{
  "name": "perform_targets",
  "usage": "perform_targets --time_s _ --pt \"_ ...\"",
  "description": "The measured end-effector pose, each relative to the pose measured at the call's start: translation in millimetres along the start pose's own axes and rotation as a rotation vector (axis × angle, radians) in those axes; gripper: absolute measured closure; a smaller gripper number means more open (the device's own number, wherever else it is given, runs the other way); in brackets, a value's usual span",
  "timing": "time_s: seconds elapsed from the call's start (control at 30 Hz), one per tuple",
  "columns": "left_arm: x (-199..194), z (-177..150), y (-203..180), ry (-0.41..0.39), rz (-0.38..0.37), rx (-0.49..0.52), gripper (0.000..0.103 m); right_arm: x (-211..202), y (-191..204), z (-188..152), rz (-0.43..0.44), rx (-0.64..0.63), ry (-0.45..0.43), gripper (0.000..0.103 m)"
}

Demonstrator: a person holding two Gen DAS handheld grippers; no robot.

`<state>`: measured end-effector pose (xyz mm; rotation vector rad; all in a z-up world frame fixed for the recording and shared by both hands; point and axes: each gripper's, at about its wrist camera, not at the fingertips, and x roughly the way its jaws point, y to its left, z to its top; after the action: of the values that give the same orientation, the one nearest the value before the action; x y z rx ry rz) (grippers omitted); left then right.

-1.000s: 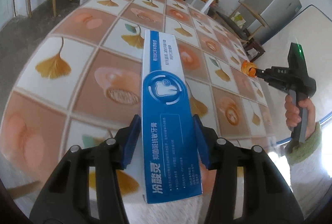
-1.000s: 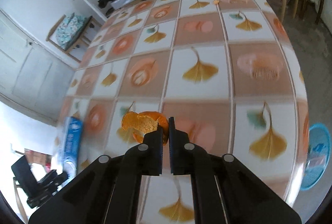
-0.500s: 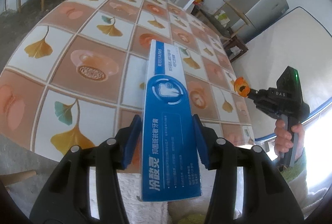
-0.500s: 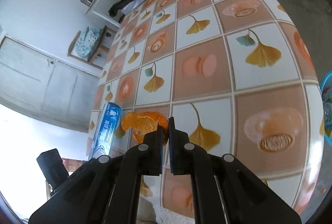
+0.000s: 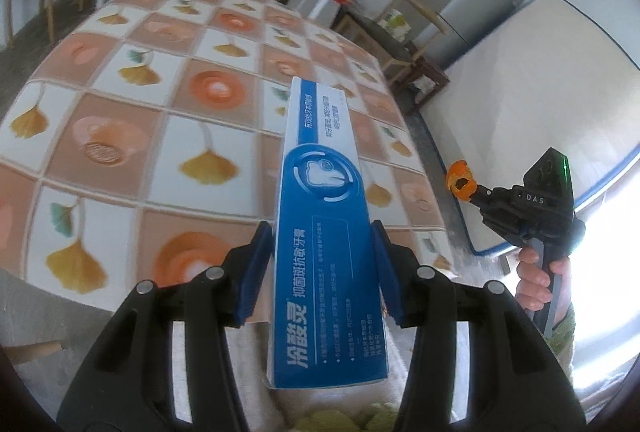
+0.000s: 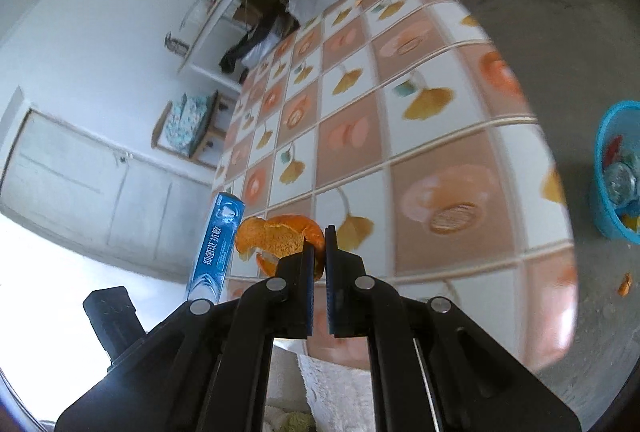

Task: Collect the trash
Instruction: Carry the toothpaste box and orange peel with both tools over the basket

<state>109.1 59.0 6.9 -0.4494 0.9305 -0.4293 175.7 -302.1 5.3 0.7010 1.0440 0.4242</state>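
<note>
Both tongs are loaded: the left gripper (image 5: 320, 268) clamps a blue box (image 5: 326, 232) near its rear end, held above the table's (image 5: 160, 135) near edge, and the right gripper (image 6: 318, 260) is pinched almost shut on an orange peel (image 6: 276, 236), also off the table. That thin nip on the peel's edge could tear or slip, dropping it short of the blue basket (image 6: 600, 207) on the floor past the table's right edge. Most of the box's length juts forward, so it could pivot in the pads or knock the table on the swing over.

My left wrist camera looks forward and down along its fingers, close over the ginkgo-patterned orange-and-white tablecloth (image 5: 192, 119). My right wrist camera tilts down across the same cloth (image 6: 432, 135). Both views share the long blue cardboard toothpaste box (image 5: 328, 232) (image 6: 216, 244) and curled orange peel (image 5: 460, 179) (image 6: 276, 236).
</note>
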Motion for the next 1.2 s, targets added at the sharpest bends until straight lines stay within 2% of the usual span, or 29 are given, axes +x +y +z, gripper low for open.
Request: perform_targets --time_s 0.27,0.43,0.6,0.7,0.9,1.07,1.13,1.17,1.2 --pt "43 15 -81 0.067 -0.087 0.149 0.056 -90 -64 -12 -0.035 0.109 -0.175 0.098" --pt "92 27 -153 0.153 -0.177 0.259 0.056 -149 -124 -26 -0.1 0.222 -0.299 0.098" --pt "156 28 -224 0.269 -0.229 0.347 0.056 -178 -193 -45 -0.152 0.369 -0.367 0.098" --pt "212 21 -264 0.373 -0.24 0.385 0.056 -177 -227 -54 -0.173 0.44 -0.368 0.098" --pt "311 6 -312 0.531 -0.211 0.418 0.056 -157 -295 -54 -0.225 0.578 -0.341 0.098" --pt "379 6 -350 0.559 -0.159 0.483 0.055 -130 -340 -29 -0.283 0.62 -0.316 0.098" --pt "407 6 -365 0.566 -0.159 0.504 0.053 -119 -357 -15 -0.338 0.618 -0.314 0.095" --pt "420 6 -372 0.581 -0.156 0.512 0.045 -111 -369 -10 -0.358 0.622 -0.308 0.091" --pt "431 6 -374 0.593 -0.15 0.515 0.04 -101 -382 -5 -0.381 0.617 -0.29 0.076"
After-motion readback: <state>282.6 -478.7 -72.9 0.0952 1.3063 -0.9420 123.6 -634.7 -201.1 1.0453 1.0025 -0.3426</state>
